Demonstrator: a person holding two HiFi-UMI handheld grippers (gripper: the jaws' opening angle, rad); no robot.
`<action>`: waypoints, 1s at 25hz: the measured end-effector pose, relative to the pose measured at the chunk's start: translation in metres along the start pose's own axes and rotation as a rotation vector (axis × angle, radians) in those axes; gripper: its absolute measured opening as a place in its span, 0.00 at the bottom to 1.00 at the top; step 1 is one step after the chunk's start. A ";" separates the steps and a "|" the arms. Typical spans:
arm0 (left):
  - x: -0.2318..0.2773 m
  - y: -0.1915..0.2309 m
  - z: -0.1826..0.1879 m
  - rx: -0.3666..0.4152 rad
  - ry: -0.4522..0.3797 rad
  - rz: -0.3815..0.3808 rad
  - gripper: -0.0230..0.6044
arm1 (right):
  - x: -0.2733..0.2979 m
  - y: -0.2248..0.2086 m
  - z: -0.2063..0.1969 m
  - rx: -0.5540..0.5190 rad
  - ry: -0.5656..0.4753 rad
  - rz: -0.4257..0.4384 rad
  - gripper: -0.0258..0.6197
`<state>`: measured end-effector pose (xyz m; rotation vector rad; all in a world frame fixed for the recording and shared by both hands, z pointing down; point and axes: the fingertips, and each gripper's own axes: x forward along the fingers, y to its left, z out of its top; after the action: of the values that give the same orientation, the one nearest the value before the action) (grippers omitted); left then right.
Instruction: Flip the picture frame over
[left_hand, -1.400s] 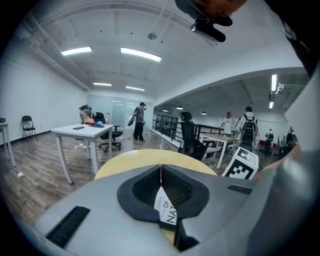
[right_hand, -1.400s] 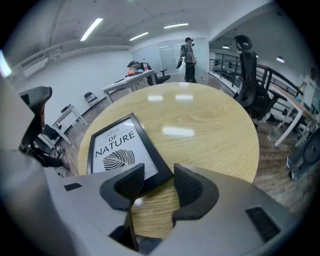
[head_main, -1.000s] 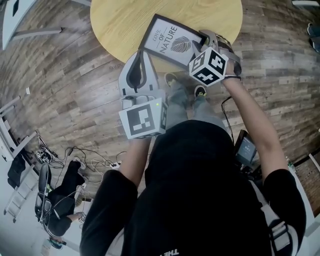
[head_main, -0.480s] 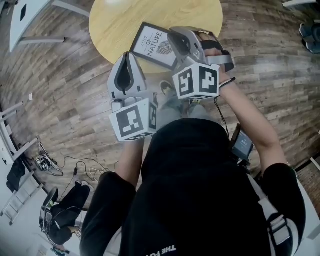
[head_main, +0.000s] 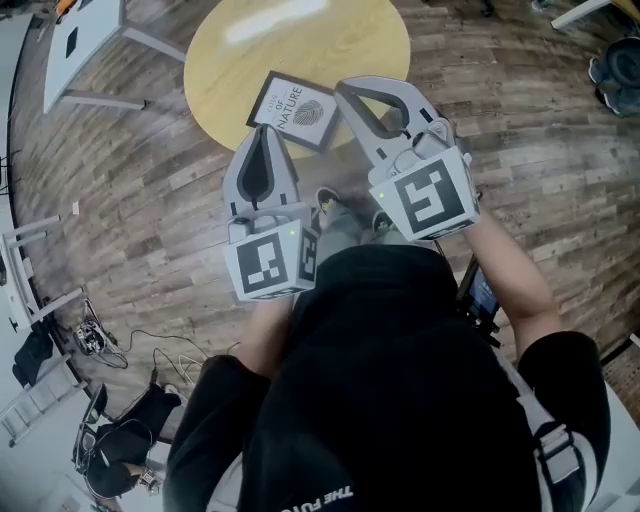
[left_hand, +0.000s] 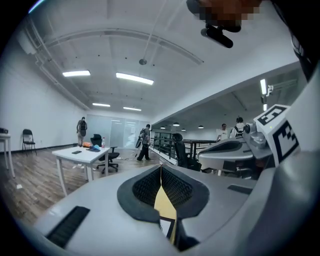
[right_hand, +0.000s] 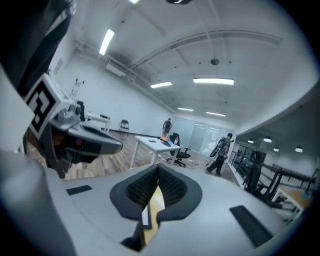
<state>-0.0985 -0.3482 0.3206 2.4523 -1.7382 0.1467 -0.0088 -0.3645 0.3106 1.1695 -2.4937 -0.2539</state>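
The black picture frame (head_main: 295, 110) lies flat on the round yellow table (head_main: 320, 45), its white print side up. Both grippers are held high above the floor, clear of the table's near edge, and point nearly level. My left gripper (head_main: 262, 138) is shut with nothing in it, its tips over the floor by the frame's near-left corner. My right gripper (head_main: 346, 88) is also shut and empty, its tips over the frame's right edge. In the left gripper view the pads (left_hand: 150, 186) meet; a sliver of table shows below them. The right gripper view shows the same.
A white desk (head_main: 80, 40) stands at the upper left on the wooden floor. Cables and gear (head_main: 100, 340) lie at the lower left. The person's shoes (head_main: 330, 200) stand at the table's near edge. Another desk with a chair (left_hand: 82, 155) and people stand far off.
Both grippers have risen away from the table toward the camera. The right gripper left the frame's right edge and its jaws closed. The frame stays flat with the print up.
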 end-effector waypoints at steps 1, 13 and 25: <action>-0.005 -0.006 0.004 0.017 0.002 0.010 0.07 | -0.010 -0.003 0.004 0.069 -0.033 0.013 0.07; -0.052 -0.066 0.038 0.051 -0.043 0.050 0.07 | -0.107 -0.043 0.005 0.292 -0.144 -0.009 0.07; -0.063 -0.100 0.036 0.066 -0.045 0.023 0.08 | -0.151 -0.060 -0.004 0.288 -0.148 -0.053 0.07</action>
<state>-0.0246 -0.2630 0.2702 2.5011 -1.8086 0.1553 0.1233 -0.2862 0.2566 1.3747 -2.6975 0.0071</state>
